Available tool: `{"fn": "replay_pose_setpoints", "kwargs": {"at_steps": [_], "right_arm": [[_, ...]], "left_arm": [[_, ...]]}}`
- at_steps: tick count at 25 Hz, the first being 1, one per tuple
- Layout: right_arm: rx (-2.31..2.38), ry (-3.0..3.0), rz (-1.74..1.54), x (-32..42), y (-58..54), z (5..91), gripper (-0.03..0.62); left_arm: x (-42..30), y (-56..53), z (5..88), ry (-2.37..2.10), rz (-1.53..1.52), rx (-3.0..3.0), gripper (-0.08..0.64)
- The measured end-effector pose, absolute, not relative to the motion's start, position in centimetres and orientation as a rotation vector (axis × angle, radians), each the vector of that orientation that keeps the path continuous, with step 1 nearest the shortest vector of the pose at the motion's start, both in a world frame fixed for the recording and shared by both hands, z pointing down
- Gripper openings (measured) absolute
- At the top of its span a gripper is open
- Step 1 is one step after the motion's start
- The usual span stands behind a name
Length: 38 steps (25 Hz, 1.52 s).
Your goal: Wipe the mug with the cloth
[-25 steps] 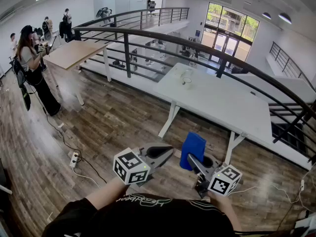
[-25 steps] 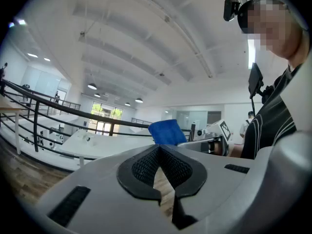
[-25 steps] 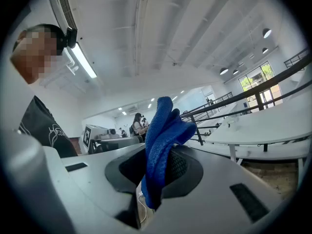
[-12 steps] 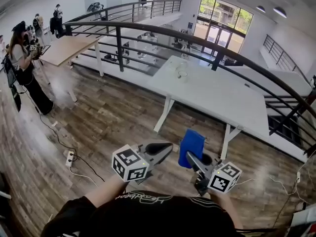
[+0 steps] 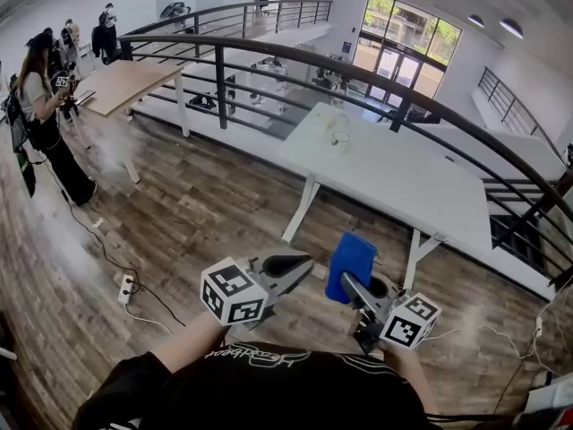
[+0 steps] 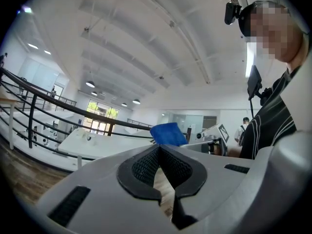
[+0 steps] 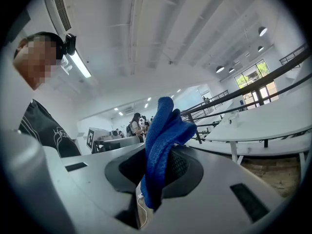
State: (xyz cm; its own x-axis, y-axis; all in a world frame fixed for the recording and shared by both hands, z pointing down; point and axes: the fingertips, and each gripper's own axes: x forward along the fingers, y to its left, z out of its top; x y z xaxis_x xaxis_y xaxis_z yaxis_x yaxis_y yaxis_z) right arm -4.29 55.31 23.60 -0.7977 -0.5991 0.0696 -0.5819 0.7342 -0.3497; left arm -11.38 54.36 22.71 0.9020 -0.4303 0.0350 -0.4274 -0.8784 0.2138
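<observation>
Standing on the wooden floor (image 5: 179,222) short of the white counter (image 5: 403,186), the person holds both grippers at waist height, side by side and apart. The head view gives the room: a dark railing (image 5: 269,56) curving behind the counter and another person (image 5: 40,106) off to the left. It does not show how the fingers meet, so the gripper views settle that.

The left gripper (image 5: 309,262) has its fingers (image 6: 141,167) brought together at the tips, with nothing between them; only a narrow slit shows lower down between the pads. Beyond those tips, its view catches the blue cloth (image 6: 168,133) just to the right.

The right gripper (image 5: 347,285) has its fingers (image 7: 183,167) pinched on the cloth. Its own view shows what the head view cannot: the cloth is folded on itself, squeezed between the two dark pads, with a thick bunch rising above the tips and a shorter end hanging below them. From the head view it is just a blue slab standing up off the tips.

A small pale thing (image 5: 338,138) sits near the far end of the counter, well away from both grippers; it is too small for me to call a mug.

Compared with a second ago, the grippers sit in much the same place and the cloth is still in the same grip. The room has slid a little: the other person is now nearer the left edge.
</observation>
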Motion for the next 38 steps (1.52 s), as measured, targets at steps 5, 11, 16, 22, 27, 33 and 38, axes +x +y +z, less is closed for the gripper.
{"fn": "replay_pose_setpoints", "kwargs": {"at_steps": [5,11,16,22,27,33,38], "right_arm": [[-0.979,2.873,-0.576,-4.5,53.3,24.6,0.061],[-0.946,2.847,-0.656,-3.6,48.5,27.0,0.061],[-0.894,2.812,-0.713,-1.6,39.7,29.4,0.061],[-0.815,2.827,-0.798,1.0,25.2,31.7,0.061],[-0.807,2.823,-0.822,5.0,12.0,32.0,0.061],[-0.837,2.808,-0.809,8.8,1.1,30.7,0.061],[-0.884,2.777,-0.860,10.6,-2.4,31.2,0.061]], "left_arm": [[-12.8,52.1,23.5,-0.661,-0.024,2.859,0.008],[-12.0,47.7,26.2,-0.679,0.029,2.825,0.008],[-9.5,40.2,29.3,-0.684,0.100,2.805,0.008],[-7.1,25.8,31.3,-0.762,0.136,2.706,0.008],[-4.5,12.5,31.8,-0.814,0.210,2.696,0.008],[-2.9,1.9,30.1,-0.858,0.201,2.698,0.008],[-2.0,-2.1,30.7,-0.816,0.238,2.709,0.008]]}}
